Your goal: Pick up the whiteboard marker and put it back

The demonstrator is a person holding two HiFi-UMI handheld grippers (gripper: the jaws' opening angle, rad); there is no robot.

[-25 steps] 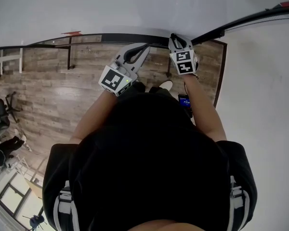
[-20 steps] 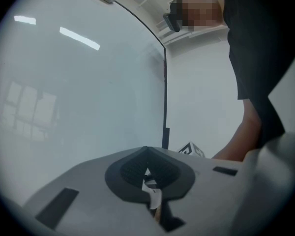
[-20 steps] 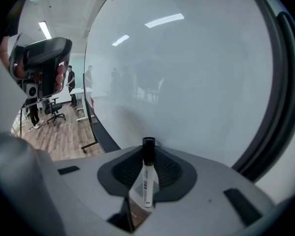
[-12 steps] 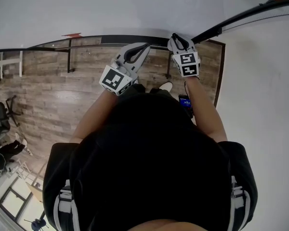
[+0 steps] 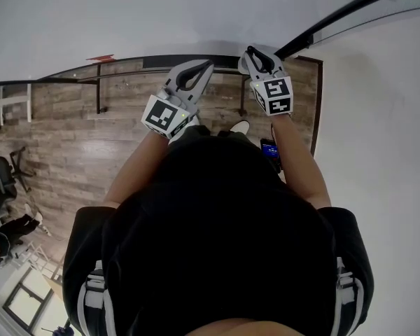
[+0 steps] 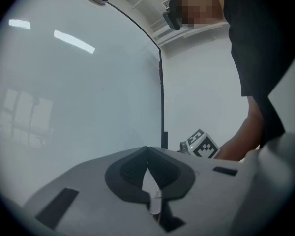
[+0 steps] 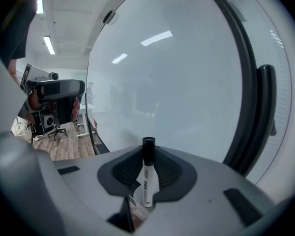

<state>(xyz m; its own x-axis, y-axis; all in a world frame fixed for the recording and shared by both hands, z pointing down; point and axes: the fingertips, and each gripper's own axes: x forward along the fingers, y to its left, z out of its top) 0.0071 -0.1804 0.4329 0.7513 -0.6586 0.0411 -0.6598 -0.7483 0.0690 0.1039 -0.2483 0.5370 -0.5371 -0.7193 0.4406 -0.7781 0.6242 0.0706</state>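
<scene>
Right gripper view — marker (image 7: pixel 147 173) beside frame (image 7: pixel 248 114).

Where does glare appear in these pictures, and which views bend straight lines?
Right gripper view: ceiling lights streak across the whiteboard, while the whiteboard marker stays sharp. Left gripper view: similar streaks, with dark rounded corners. Head view: light is even, but the board's dark edge bows into a curve.

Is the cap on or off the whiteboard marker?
On: the white-barrelled whiteboard marker clamped in the right hand-held gripper ends in a black cap.
</scene>
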